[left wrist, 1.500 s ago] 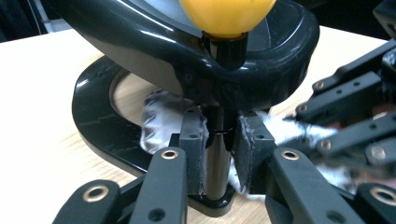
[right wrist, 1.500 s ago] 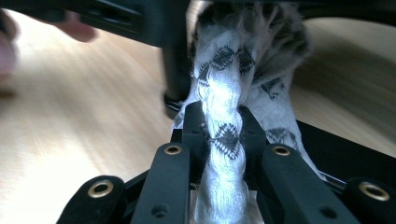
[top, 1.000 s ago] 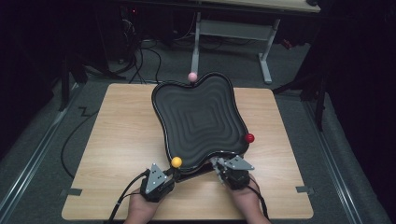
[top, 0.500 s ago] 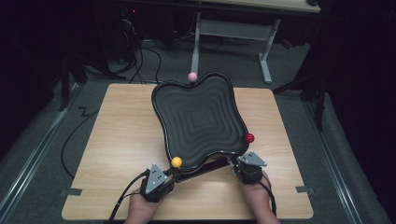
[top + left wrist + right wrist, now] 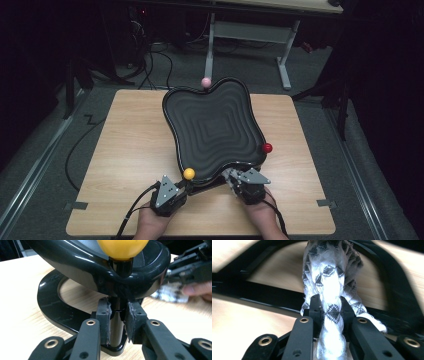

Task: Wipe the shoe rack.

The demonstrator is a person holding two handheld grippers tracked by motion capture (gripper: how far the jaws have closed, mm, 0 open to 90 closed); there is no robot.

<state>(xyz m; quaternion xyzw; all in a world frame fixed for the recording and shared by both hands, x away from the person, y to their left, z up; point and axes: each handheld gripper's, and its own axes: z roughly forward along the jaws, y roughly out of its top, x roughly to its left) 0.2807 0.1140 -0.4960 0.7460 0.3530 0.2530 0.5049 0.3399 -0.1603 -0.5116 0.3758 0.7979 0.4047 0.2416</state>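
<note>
Left gripper [image 5: 117, 315] clamped on the post [image 5: 117, 325] under the yellow knob [image 5: 122, 248], steadying the black tray [image 5: 212, 127] at its near-left corner. Right gripper [image 5: 329, 307] shut on a patterned cloth [image 5: 329, 277], at the tray's near edge over the stand [image 5: 257, 297]. Wiping looks barely begun — tray surface not yet reached.

Dim lab or workshop, wooden table [image 5: 125, 150] on grey carpet, loose cables [image 5: 150, 65], metal-framed desk [image 5: 250, 35] behind
</note>
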